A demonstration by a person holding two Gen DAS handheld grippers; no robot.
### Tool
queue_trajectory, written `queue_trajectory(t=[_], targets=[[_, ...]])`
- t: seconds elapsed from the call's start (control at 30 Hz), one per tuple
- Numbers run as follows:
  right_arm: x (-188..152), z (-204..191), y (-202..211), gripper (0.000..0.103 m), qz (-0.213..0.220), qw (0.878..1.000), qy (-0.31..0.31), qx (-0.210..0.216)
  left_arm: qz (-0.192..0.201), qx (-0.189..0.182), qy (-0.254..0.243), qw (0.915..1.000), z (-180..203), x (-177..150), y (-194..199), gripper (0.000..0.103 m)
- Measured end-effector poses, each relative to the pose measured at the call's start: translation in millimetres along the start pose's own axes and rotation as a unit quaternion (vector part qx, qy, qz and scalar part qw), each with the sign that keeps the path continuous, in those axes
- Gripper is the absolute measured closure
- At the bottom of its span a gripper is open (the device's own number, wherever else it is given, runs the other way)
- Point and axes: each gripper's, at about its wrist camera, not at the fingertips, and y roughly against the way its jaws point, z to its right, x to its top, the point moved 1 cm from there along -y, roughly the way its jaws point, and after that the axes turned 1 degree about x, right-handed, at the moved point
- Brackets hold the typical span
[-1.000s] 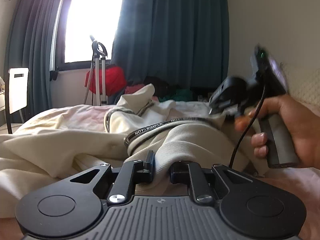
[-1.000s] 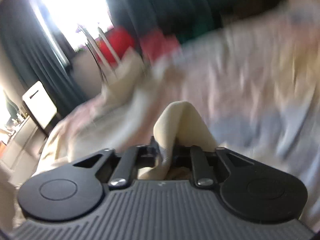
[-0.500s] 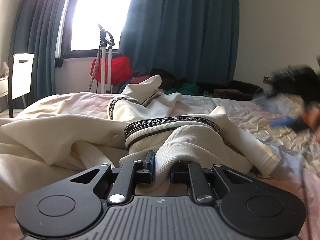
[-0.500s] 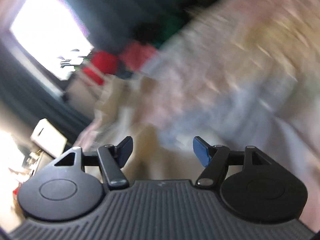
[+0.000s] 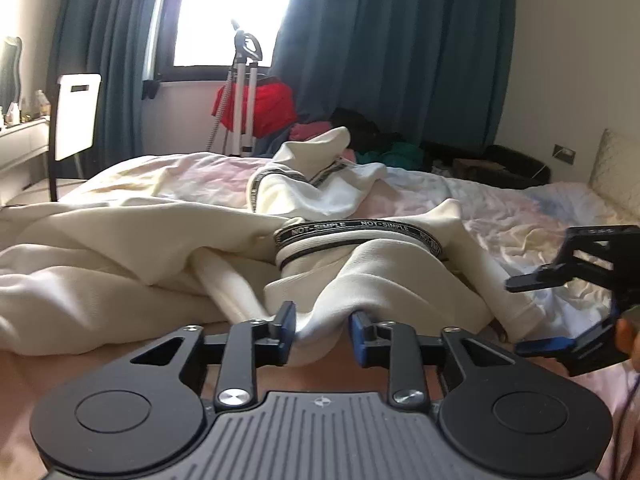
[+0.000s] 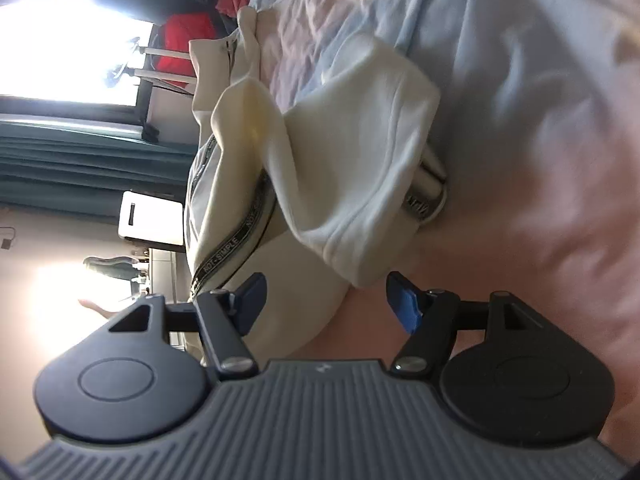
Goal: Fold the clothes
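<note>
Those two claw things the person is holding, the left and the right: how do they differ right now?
The left gripper has a fold of the cream garment between its fingers, which stand apart; the right gripper is open wider and holds nothing. The left is level over the bed; the right is rolled sideways, facing the garment's cuff. Both have black bodies and blue finger pads.

Black linkages, blue jaws — silver screws
</note>
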Motion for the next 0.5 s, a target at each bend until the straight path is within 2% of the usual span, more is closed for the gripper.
queue_trajectory(t=[0.07,0.1,0.13,0.17,0.2,0.23,0.33,0.43,0.5], targets=[[-1.9,-4.1,-7.0,0.039,-0.002,1.0,0.007,0.008,0.0,0.003,0.022,0.9997,-4.0,0.4,9.4,0.06],[-1.9,-5.4,-9.9,0.048,0.003,1.0,0.01,0.005,0.001,0.002,0.035,0.9994,-6.1,0.3,12.8,0.059],[-1.6,-5.2,-10.4,0.065,0.014,1.0,0.013,-0.004,0.002,0.002,0.048,0.9988,-8.3,0.0,15.7,0.059],[-1.3,-4.7,-10.4,0.075,0.026,0.999,0.014,-0.013,0.005,0.004,0.057,0.9984,-10.1,0.9,16.9,0.059],[-0.1,-4.9,-9.0,0.093,0.039,0.999,0.018,-0.024,0.008,0.008,0.063,0.9979,-11.9,2.1,17.5,0.059],[2.7,-7.1,-3.3,0.097,0.062,0.997,0.028,-0.031,0.011,0.012,0.07,0.9974,-13.6,3.3,18.1,0.059],[13.5,-16.2,16.7,0.1,0.142,0.987,0.062,-0.042,0.021,0.021,0.091,0.9954,-19.9,6.6,18.0,0.059],[30.6,-37.0,46.6,0.1,0.244,0.965,0.092,-0.021,0.025,0.024,0.109,0.9935,-25.3,9.3,16.0,0.059],[50.2,-45.8,59.5,0.1,0.287,0.953,0.102,-0.01,0.024,0.025,0.113,0.993,-26.7,9.7,14.1,0.059]])
